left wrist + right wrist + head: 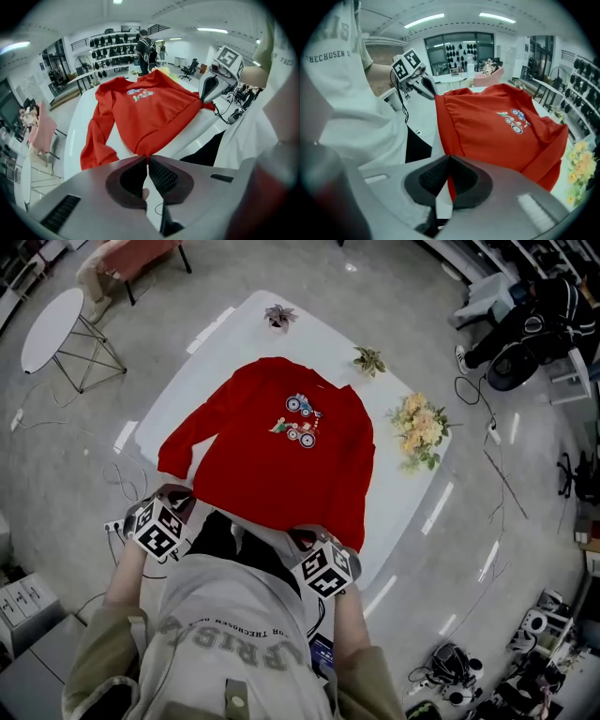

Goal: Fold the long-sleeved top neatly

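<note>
Left gripper [146,158] and right gripper [449,157] are each clamping down on a hem corner of the red long-sleeved top [272,446] at the table's [234,324] near edge. It's lying lengthwise, collar pointing at the far edge.

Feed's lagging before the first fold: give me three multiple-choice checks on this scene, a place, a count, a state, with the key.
1. Where is the flower bouquet?
A. on the top's print
B. on the white table, right of the red long-sleeved top
C. under the left sleeve

2. How many small plants stand beyond the collar?
A. two
B. four
C. none

3. The left tongs and right tongs are:
A. open
B. shut on the collar
C. shut on the top's near edge

Key: 1 B, it lies at the top's right; 2 A, one at the far corner, one nearer the bouquet; 3 C, both gripper views show red cloth pinched.
</note>
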Demonstrator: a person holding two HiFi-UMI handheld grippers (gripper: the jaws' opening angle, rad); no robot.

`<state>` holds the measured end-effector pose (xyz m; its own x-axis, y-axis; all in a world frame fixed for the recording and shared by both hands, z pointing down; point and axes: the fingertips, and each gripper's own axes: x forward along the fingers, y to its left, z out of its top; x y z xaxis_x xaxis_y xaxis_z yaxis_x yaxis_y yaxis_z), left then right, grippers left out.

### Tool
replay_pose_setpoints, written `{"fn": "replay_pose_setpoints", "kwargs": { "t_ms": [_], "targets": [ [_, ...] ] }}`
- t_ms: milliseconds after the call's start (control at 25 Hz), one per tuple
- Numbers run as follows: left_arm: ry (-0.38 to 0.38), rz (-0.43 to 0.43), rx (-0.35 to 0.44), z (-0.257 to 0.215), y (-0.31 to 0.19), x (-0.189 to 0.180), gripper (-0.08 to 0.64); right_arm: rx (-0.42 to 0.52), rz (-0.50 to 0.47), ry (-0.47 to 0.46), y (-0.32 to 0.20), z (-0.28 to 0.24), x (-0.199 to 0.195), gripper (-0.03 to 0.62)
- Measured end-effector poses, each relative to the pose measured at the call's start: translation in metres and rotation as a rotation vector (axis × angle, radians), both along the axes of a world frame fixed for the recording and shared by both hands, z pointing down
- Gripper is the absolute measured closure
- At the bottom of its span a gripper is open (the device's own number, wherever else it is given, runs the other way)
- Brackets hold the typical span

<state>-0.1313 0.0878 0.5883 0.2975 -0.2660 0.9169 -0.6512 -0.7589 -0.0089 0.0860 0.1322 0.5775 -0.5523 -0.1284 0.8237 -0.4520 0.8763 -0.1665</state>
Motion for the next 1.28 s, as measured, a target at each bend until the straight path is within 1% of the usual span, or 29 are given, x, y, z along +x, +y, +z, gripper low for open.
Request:
{"fn": "replay_pose_setpoints", "kwargs": {
  "t_ms": [40,120,240,280,320,360,400,480,520,560,600,640,680,720,760,800,880,960,1000,1120,1200,1240,1280],
  "targets": [
    [-0.013,-0.005,-0.017,0.007,0.007,-0.006,0.537,-0.013,-0.002,-0.001,0.006,0.006,-0.006,0.582],
    [-0.033,0.000,-0.035,0.022,0.014,-0.015,0.537,-0.018,0.037,-0.001,0.012,0.017,-0.013,0.581],
    [-0.063,0.026,-0.017,0.034,0.008,-0.022,0.535,0.026,0.112,0.019,0.013,0.026,-0.015,0.573],
    [-0.085,0.041,0.005,0.034,0.003,-0.025,0.534,0.027,0.127,0.033,0.017,0.025,-0.012,0.484],
    [-0.102,0.057,0.033,0.031,0.000,-0.028,0.513,0.019,0.150,0.048,0.023,0.022,-0.007,0.388],
    [-0.105,0.071,0.063,0.024,-0.002,-0.029,0.441,0.014,0.188,0.062,0.029,0.018,0.000,0.346],
    [-0.088,0.084,0.094,0.017,-0.004,-0.025,0.392,0.019,0.238,0.081,0.033,0.015,0.010,0.345],
    [-0.037,0.133,0.138,0.009,-0.006,-0.008,0.370,0.051,0.338,0.148,0.037,0.018,0.032,0.345],
    [-0.032,0.180,0.145,0.011,-0.006,0.003,0.367,0.065,0.375,0.187,0.037,0.024,0.040,0.346],
    [-0.050,0.240,0.144,0.018,-0.005,0.011,0.367,0.071,0.394,0.222,0.036,0.032,0.044,0.347],
    [-0.087,0.303,0.141,0.026,-0.005,0.016,0.366,0.070,0.397,0.254,0.035,0.041,0.046,0.348],
    [-0.125,0.355,0.142,0.034,-0.005,0.017,0.365,0.067,0.389,0.284,0.034,0.049,0.046,0.354],
    [-0.149,0.390,0.140,0.039,-0.005,0.017,0.366,0.066,0.380,0.313,0.033,0.057,0.046,0.360],
    [-0.150,0.408,0.133,0.042,-0.005,0.016,0.368,0.066,0.377,0.335,0.031,0.063,0.047,0.389],
    [-0.133,0.413,0.119,0.042,-0.005,0.016,0.376,0.062,0.385,0.343,0.029,0.066,0.049,0.432],
    [-0.109,0.416,0.103,0.042,-0.004,0.016,0.392,0.051,0.405,0.335,0.028,0.066,0.051,0.448],
    [-0.077,0.430,0.073,0.039,-0.001,0.013,0.403,0.014,0.458,0.287,0.029,0.058,0.055,0.566],
    [-0.068,0.454,0.051,0.037,0.002,0.008,0.405,-0.030,0.505,0.233,0.037,0.046,0.059,0.569],
    [-0.068,0.467,0.043,0.039,0.004,0.006,0.405,-0.044,0.520,0.221,0.042,0.043,0.060,0.569],
    [-0.084,0.495,0.038,0.046,0.005,0.000,0.404,-0.056,0.508,0.250,0.052,0.055,0.058,0.569],
    [-0.093,0.492,0.027,0.043,0.004,-0.001,0.401,-0.054,0.505,0.253,0.053,0.060,0.053,0.556],
    [-0.086,0.478,0.016,0.037,0.005,-0.001,0.391,-0.065,0.515,0.227,0.054,0.057,0.050,0.518],
    [-0.067,0.453,0.007,0.029,0.003,0.002,0.383,-0.079,0.533,0.188,0.056,0.050,0.049,0.434]
  ]
}}
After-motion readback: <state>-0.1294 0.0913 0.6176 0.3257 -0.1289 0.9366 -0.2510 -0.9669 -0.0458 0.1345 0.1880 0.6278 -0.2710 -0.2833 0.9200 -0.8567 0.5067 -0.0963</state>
